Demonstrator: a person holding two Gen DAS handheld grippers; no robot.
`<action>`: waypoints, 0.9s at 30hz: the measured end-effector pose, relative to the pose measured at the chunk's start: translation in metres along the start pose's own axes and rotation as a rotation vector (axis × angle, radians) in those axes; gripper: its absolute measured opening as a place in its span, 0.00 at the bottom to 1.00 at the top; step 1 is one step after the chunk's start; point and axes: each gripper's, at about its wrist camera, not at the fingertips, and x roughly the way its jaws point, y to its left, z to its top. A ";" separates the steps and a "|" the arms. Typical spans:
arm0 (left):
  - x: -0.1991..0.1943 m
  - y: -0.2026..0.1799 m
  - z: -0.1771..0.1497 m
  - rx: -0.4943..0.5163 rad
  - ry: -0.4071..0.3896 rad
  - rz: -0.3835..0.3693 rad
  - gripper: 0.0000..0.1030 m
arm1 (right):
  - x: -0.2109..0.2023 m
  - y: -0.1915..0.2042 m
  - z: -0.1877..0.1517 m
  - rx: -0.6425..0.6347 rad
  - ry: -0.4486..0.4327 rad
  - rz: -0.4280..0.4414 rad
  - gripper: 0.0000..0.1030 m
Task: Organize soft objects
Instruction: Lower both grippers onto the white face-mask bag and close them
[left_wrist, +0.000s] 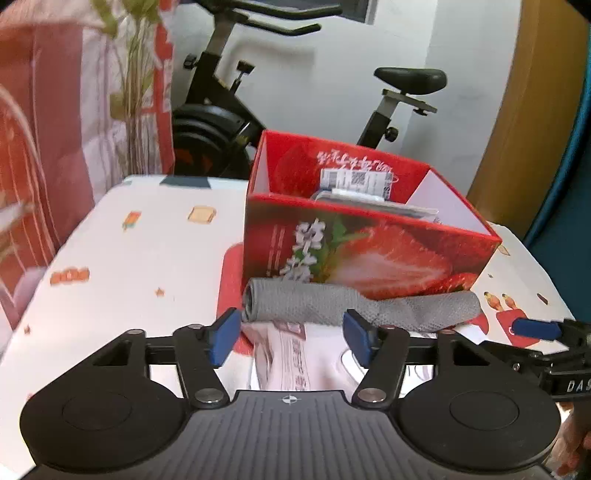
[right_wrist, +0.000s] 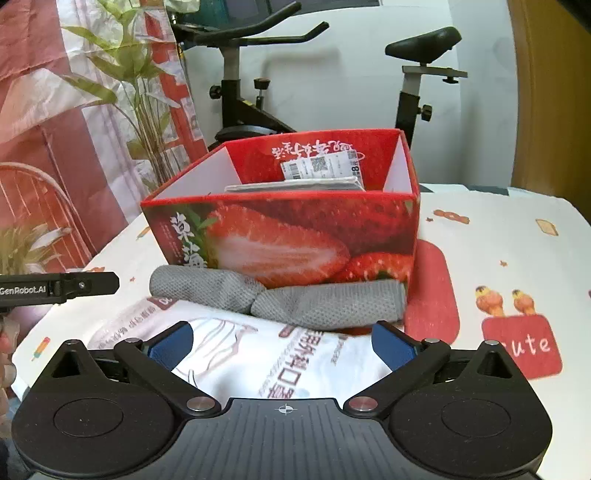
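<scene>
A rolled grey cloth (left_wrist: 354, 304) (right_wrist: 280, 297) lies on the table against the front of a red strawberry box (left_wrist: 369, 251) (right_wrist: 295, 236). A white printed soft package (left_wrist: 295, 362) (right_wrist: 273, 362) lies in front of the cloth. My left gripper (left_wrist: 290, 341) is open, its blue pads just short of the cloth's left half, above the package. My right gripper (right_wrist: 282, 345) is open wide over the package, below the cloth. The right gripper's blue tip (left_wrist: 535, 329) shows at the right of the left wrist view. The box holds flat packets (right_wrist: 295, 186).
The table has a white cloth with cartoon prints (left_wrist: 147, 258) (right_wrist: 517, 258). An exercise bike (left_wrist: 229, 110) (right_wrist: 251, 92) stands behind the table. A plant (right_wrist: 140, 92) and red patterned curtain (left_wrist: 44, 147) are at the left. A wooden panel (left_wrist: 535, 110) is at the right.
</scene>
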 end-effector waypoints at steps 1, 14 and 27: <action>0.003 -0.001 -0.004 0.003 0.003 0.010 0.61 | 0.001 0.001 -0.004 0.009 -0.004 0.000 0.98; 0.023 0.012 -0.038 -0.060 0.080 -0.044 0.34 | 0.023 -0.002 -0.033 0.028 0.062 0.024 0.93; 0.034 0.012 -0.052 -0.046 0.113 -0.055 0.36 | 0.022 -0.009 -0.031 0.076 0.051 0.042 0.93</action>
